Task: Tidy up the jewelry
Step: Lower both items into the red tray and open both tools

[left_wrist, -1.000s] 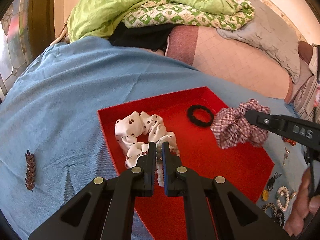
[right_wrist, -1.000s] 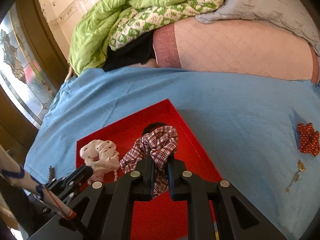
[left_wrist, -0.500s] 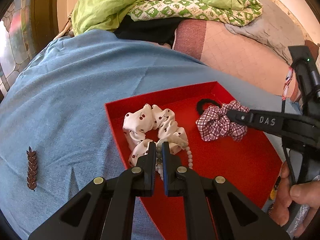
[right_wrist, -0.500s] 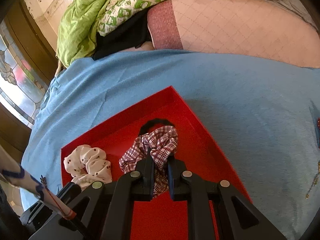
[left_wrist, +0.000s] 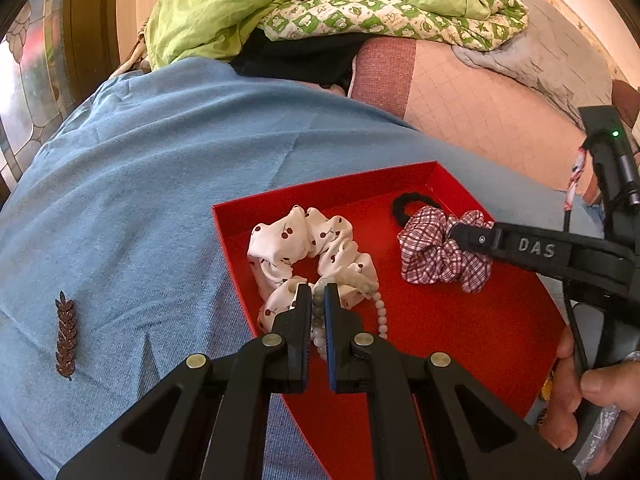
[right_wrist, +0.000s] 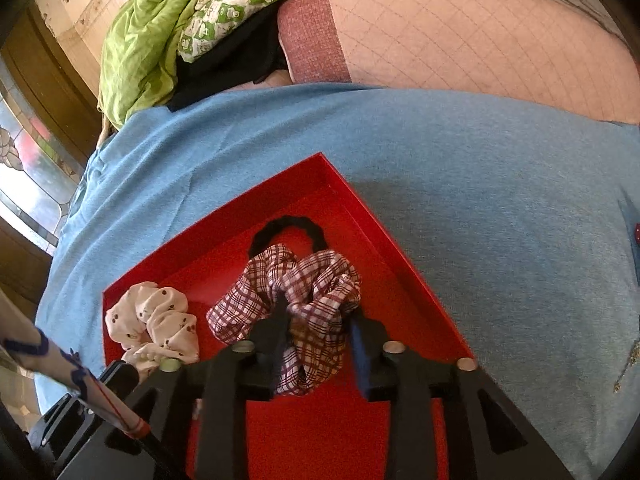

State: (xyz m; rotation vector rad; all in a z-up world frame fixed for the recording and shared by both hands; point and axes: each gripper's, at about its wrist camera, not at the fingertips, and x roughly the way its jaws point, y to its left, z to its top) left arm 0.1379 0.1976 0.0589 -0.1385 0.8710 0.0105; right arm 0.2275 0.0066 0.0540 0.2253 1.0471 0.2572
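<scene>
A red tray (left_wrist: 460, 344) (right_wrist: 320, 168) lies on the blue bedspread. In it are a white cherry-print scrunchie (left_wrist: 304, 248) (right_wrist: 156, 320), a black hair tie (left_wrist: 404, 204) (right_wrist: 288, 226) and a plaid scrunchie (left_wrist: 432, 252) (right_wrist: 296, 284). My left gripper (left_wrist: 318, 300) is shut on a pale bead bracelet (left_wrist: 380, 316), held over the near edge of the white scrunchie. My right gripper (right_wrist: 320, 316) is open, its fingers on either side of the plaid scrunchie, which rests on the tray floor.
A brown wheat-ear hair clip (left_wrist: 66, 336) lies on the bedspread left of the tray. A gold chain piece (right_wrist: 628, 360) lies to the right. Green quilts (left_wrist: 320, 4) and a pink mattress (left_wrist: 480, 96) lie behind. A stained-glass window (right_wrist: 24, 168) is at left.
My right gripper lowered the plaid scrunchie into the tray and opened, letting it go. My left gripper kept its hold on the bracelet and moved a little over the white scrunchie.
</scene>
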